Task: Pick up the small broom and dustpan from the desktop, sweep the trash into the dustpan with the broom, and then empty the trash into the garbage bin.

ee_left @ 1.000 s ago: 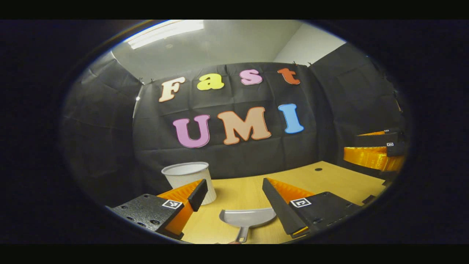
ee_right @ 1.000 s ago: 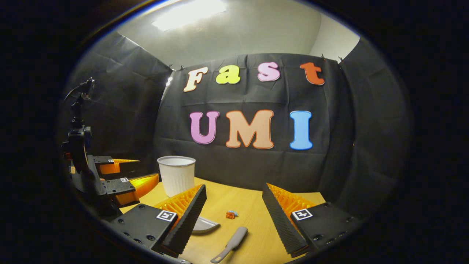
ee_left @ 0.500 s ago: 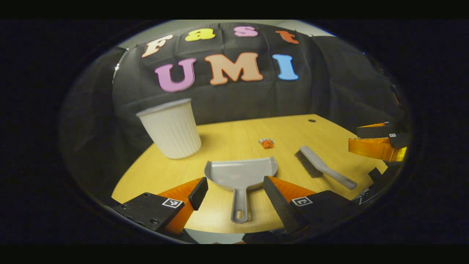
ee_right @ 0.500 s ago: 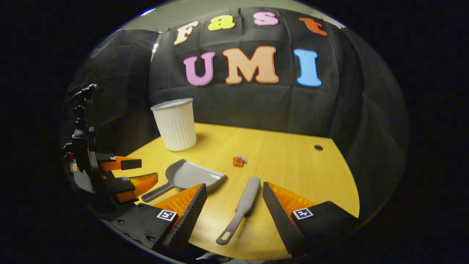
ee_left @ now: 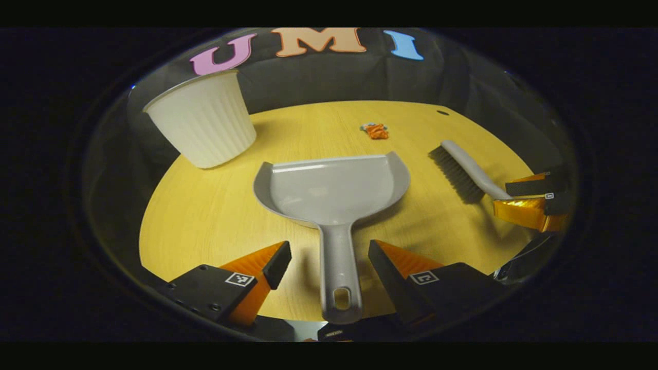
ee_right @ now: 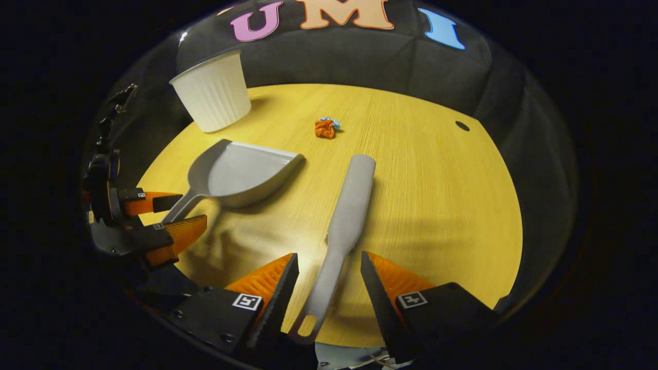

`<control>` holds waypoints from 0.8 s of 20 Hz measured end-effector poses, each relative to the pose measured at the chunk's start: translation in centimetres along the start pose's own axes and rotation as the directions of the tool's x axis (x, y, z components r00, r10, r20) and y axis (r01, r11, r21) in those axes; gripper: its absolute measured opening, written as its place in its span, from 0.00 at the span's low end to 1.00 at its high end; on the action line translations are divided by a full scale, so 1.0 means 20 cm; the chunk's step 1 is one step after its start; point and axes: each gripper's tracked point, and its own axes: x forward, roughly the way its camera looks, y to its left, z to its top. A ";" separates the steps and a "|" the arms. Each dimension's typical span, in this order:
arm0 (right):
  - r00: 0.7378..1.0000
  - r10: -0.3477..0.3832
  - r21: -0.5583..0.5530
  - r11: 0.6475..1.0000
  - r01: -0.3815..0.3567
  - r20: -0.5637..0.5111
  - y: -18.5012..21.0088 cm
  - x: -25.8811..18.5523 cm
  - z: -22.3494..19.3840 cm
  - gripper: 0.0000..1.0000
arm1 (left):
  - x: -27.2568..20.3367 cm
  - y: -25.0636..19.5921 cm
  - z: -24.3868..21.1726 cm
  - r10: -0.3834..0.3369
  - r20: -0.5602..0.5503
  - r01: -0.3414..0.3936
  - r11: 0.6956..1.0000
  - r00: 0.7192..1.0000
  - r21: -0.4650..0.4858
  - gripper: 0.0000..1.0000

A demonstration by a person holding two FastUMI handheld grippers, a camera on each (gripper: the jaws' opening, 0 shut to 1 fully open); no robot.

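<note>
The grey dustpan (ee_left: 334, 187) lies flat on the yellow desktop (ee_left: 205, 216), its handle between the spread fingers of my left gripper (ee_left: 329, 257), which is not touching it. The small broom (ee_right: 344, 210) lies beside it, its handle between my open right gripper (ee_right: 329, 280). Crumpled orange trash (ee_right: 325, 128) sits beyond, near the white garbage bin (ee_right: 213, 95).

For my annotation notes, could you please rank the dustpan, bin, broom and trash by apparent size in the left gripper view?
1. dustpan, nearest the camera
2. bin
3. broom, partly hidden
4. trash, clearly smallest
</note>
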 end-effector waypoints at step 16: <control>0.995 -0.067 0.032 0.997 0.065 0.072 -0.22 0.10 0.35 0.16 | 0.16 0.06 0.14 -0.096 -0.019 0.098 0.979 0.995 0.178 0.27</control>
